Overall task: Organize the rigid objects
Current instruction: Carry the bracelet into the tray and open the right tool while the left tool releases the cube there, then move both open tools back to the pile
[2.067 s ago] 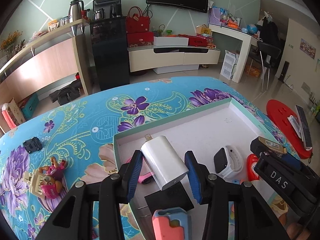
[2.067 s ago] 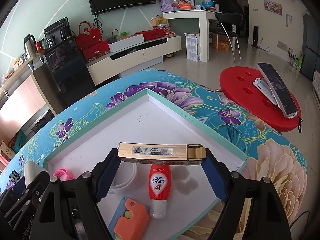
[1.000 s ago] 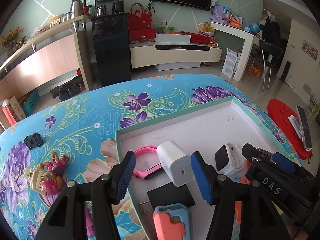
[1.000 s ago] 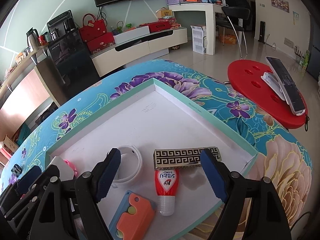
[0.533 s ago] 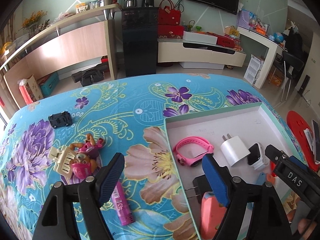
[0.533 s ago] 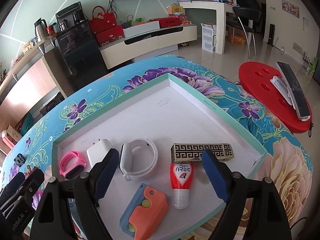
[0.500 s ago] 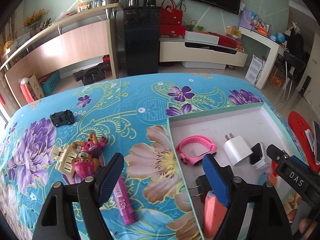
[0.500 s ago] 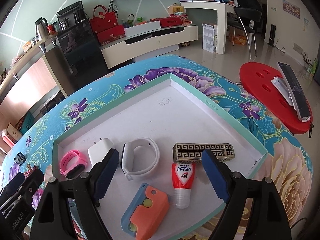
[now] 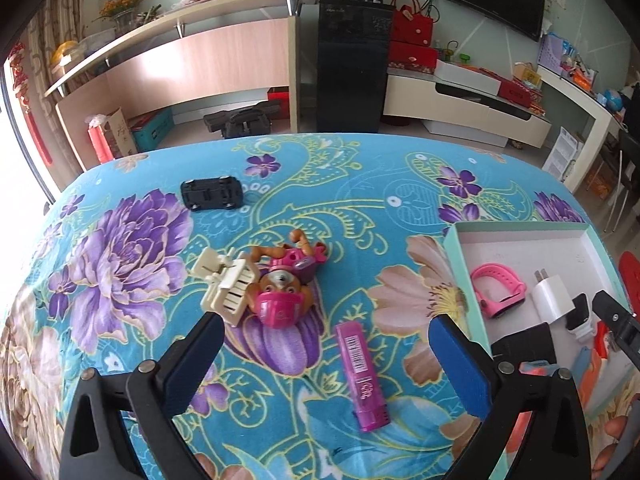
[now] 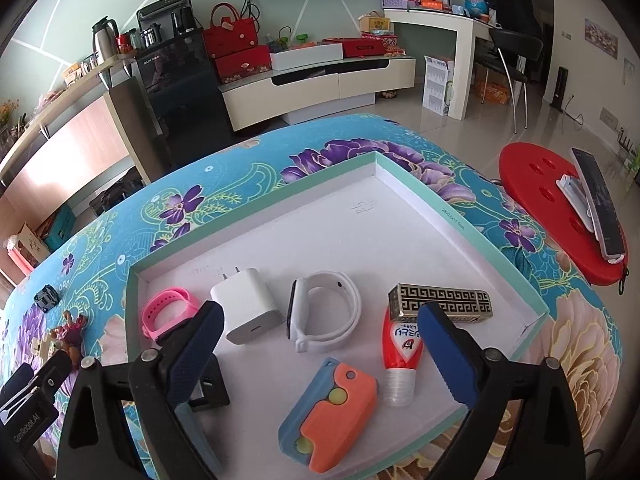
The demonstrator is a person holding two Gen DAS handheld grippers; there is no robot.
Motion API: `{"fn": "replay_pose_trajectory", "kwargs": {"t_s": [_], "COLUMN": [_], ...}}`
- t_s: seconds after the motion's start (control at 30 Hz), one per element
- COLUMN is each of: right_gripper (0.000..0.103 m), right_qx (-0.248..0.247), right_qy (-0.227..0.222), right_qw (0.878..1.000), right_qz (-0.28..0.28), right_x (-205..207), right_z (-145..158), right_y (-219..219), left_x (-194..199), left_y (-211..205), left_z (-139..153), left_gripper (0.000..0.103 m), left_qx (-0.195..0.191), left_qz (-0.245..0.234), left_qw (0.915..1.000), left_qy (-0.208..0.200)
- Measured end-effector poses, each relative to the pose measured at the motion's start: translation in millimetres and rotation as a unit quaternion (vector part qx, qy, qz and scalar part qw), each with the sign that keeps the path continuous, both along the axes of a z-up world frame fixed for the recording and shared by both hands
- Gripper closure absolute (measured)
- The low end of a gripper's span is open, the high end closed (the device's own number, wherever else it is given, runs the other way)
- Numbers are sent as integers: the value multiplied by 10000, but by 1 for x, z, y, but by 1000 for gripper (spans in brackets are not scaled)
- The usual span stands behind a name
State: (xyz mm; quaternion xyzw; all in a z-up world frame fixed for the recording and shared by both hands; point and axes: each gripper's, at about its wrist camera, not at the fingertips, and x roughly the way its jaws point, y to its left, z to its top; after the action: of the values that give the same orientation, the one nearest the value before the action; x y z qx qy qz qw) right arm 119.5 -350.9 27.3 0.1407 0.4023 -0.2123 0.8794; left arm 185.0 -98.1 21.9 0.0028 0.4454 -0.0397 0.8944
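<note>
1. The left gripper [image 9: 324, 354] is hanging over the floral tablecloth [image 9: 360, 200] with its jaws spread wide; they have just been opening, and nothing is between them but open cloth and a purple tube.
2. The purple tube [image 9: 362, 376] with a barcode label is lying flat on the cloth between the two blue pads [image 9: 460, 368], touching neither.
3. A pink toy pup figure [image 9: 284, 284] is lying just beyond the left pad, touching a cream hair claw clip [image 9: 226, 284].
4. A black toy car [image 9: 212, 194] is sitting well apart, nearer the far edge of the table.
5. The right gripper [image 10: 320, 344] is hovering over the mint-rimmed white box [image 10: 452, 220], jaws wide and gripping nothing; they too have just been opening.
6. Inside the box a white charger plug [image 10: 248, 304], a white smartwatch [image 10: 324, 316], and a gold-and-black patterned bar [image 10: 440, 304] are resting in a loose row.
7. A pink wristband [image 10: 168, 312] is lying in the box's left corner.
8. A red-and-white tube [image 10: 400, 356] is lying just beside the patterned bar, and an orange-and-blue toy [image 10: 332, 416] is sitting near the box's front edge.
</note>
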Motion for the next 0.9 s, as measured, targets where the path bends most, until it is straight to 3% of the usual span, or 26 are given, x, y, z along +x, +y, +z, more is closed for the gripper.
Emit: {"fn": "replay_pose_trajectory", "kwargs": {"t_s": [0.5,0.9], "right_gripper": [5,6], "right_qx": [-111,61], "right_qy": [-9,-144], "right_qw": [9962,9832], "right_qz": [863,1819], "right_x": [20,34], "right_z": [7,7], "right_y": [60,129], "left_x": [-8,-16], "left_y": [93,142], "left_z": [1,8], "left_gripper": [0,0], "left_qx": [-10,83], "left_qz": [1115,1740], "left_qw": [9937,9847], "left_qy": [139,86]}}
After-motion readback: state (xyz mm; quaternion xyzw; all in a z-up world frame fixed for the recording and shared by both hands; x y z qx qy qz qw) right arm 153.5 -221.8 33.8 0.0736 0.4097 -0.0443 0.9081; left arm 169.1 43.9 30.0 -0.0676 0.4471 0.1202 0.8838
